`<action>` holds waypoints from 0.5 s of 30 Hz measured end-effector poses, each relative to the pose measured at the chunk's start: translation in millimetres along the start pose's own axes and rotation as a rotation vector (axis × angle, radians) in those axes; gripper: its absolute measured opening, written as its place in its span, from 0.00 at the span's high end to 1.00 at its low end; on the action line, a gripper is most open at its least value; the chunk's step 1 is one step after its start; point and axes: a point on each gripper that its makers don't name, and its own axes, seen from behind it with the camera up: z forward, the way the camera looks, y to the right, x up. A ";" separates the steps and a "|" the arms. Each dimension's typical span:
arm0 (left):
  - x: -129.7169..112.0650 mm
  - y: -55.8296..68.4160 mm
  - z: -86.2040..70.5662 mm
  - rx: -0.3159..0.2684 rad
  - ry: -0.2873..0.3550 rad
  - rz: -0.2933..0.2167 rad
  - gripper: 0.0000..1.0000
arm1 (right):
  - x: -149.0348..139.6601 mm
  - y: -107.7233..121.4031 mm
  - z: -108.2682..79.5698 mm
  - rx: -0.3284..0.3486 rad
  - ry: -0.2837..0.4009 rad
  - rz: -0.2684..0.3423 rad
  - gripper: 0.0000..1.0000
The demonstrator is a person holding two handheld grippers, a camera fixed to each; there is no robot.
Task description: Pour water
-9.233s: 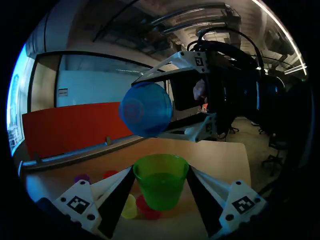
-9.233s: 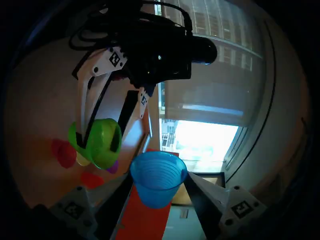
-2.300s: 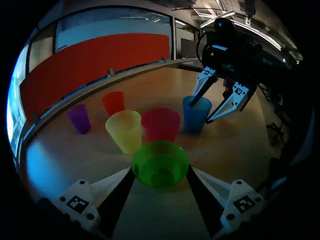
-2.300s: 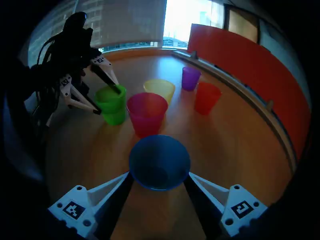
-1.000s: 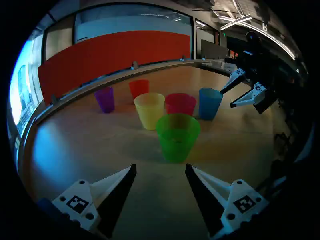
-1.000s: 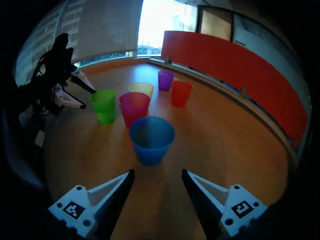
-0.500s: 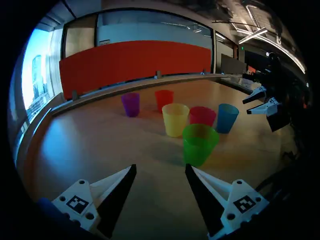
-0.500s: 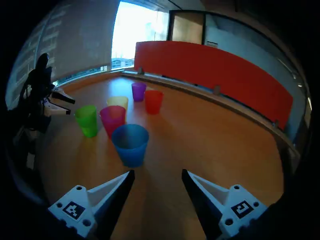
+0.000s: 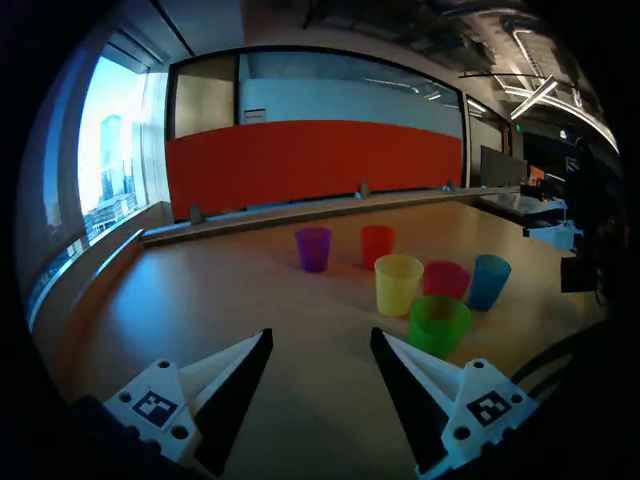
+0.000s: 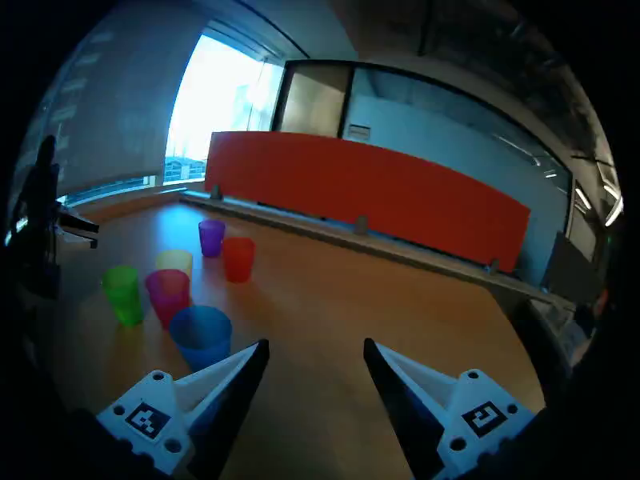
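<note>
Six plastic cups, one of each colour, stand upright on a wooden bench (image 9: 240,288) while two hand-held grippers hang clear of them. The left gripper (image 9: 320,336) has its jaws wide apart and holds nothing; the right gripper (image 10: 316,344) likewise has its jaws spread and empty.

In the left gripper view, the purple cup (image 9: 313,248) and the orange cup (image 9: 377,245) stand side by side, nearest the bench's far edge. In front of them are the yellow cup (image 9: 398,284), the pink cup (image 9: 446,279) and the blue cup (image 9: 488,281) in a loose row. The green cup (image 9: 439,324) stands nearest the camera, just beside the yellow and pink ones.

In the right gripper view, the blue cup is the closest, partly behind the gripper's lower-left finger, with the pink cup next to it and the green cup toward the bench's left side. Whether any cup holds water cannot be told.

One long red panel (image 9: 312,164) runs behind the bench's far edge, and a bright window (image 9: 112,184) lies at its left end.
</note>
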 end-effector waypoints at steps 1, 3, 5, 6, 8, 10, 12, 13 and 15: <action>3.3 -2.2 -0.5 0.009 0.013 -0.007 0.10 | 3.2 2.7 0.9 -0.012 0.012 0.002 0.09; 10.5 -6.8 -1.7 0.027 0.042 -0.022 0.10 | 9.7 8.3 2.9 -0.036 0.038 0.009 0.09; 17.8 -11.0 -3.0 0.046 0.070 -0.036 0.10 | 15.2 13.3 4.8 -0.057 0.063 0.018 0.09; 21.4 -13.0 -3.5 0.055 0.085 -0.041 0.10 | 18.4 17.2 5.9 -0.072 0.079 0.024 0.09; 27.5 -16.4 -4.3 0.072 0.110 -0.049 0.10 | 24.4 24.5 7.9 -0.102 0.107 0.036 0.09; 33.0 -18.3 -4.5 0.085 0.133 -0.059 0.10 | 30.1 33.8 9.0 -0.139 0.142 0.050 0.09; 38.3 -20.1 -4.6 0.098 0.157 -0.070 0.10 | 35.2 42.6 9.4 -0.173 0.176 0.066 0.09; 40.8 -21.1 -4.7 0.104 0.168 -0.076 0.10 | 37.3 46.3 9.2 -0.188 0.190 0.075 0.09; 45.8 -23.1 -4.6 0.115 0.191 -0.088 0.10 | 41.7 53.3 8.2 -0.215 0.221 0.095 0.09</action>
